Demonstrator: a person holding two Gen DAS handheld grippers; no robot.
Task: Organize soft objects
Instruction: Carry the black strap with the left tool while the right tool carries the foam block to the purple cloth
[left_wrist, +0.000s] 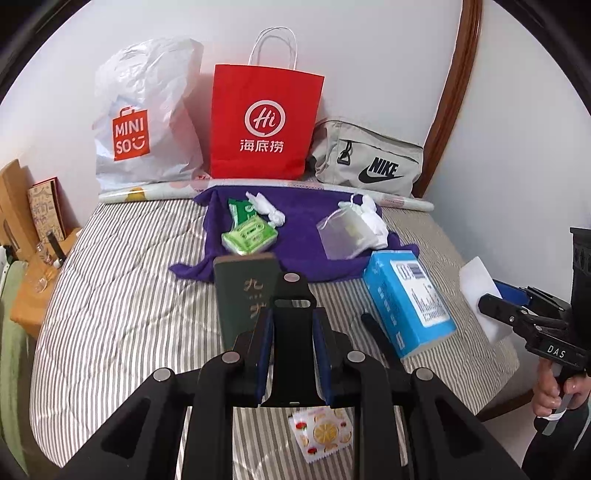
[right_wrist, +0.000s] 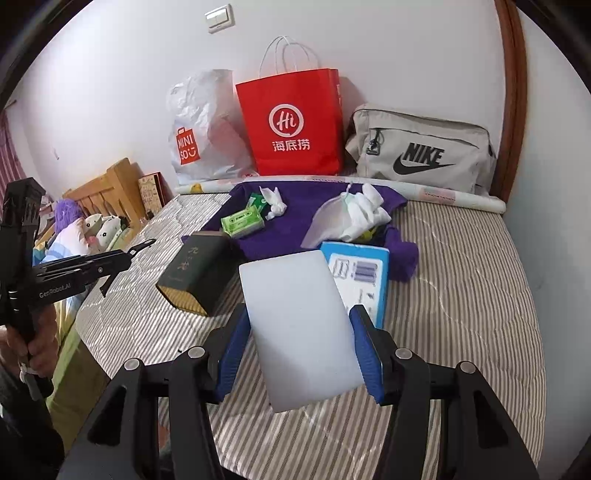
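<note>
My right gripper (right_wrist: 299, 325) is shut on a white sponge block (right_wrist: 299, 328), held above the striped bed; it also shows in the left wrist view (left_wrist: 484, 295). My left gripper (left_wrist: 291, 317) is shut on a flat black clip-like piece (left_wrist: 293, 332) above the bed. A purple towel (left_wrist: 295, 225) lies further back with a green tissue pack (left_wrist: 249, 236), a white knotted cloth (left_wrist: 264, 208) and a sheer pouch with white cloth (left_wrist: 351, 229) on it. A dark green box (left_wrist: 240, 291) and a blue box (left_wrist: 406, 299) lie in front of the towel.
A white Miniso bag (left_wrist: 144, 118), a red paper bag (left_wrist: 264, 122) and a grey Nike bag (left_wrist: 369, 158) stand against the back wall. A fruit-print packet (left_wrist: 321, 432) lies on the bed (left_wrist: 122, 314) below my left gripper. A wooden shelf (left_wrist: 33, 258) stands left.
</note>
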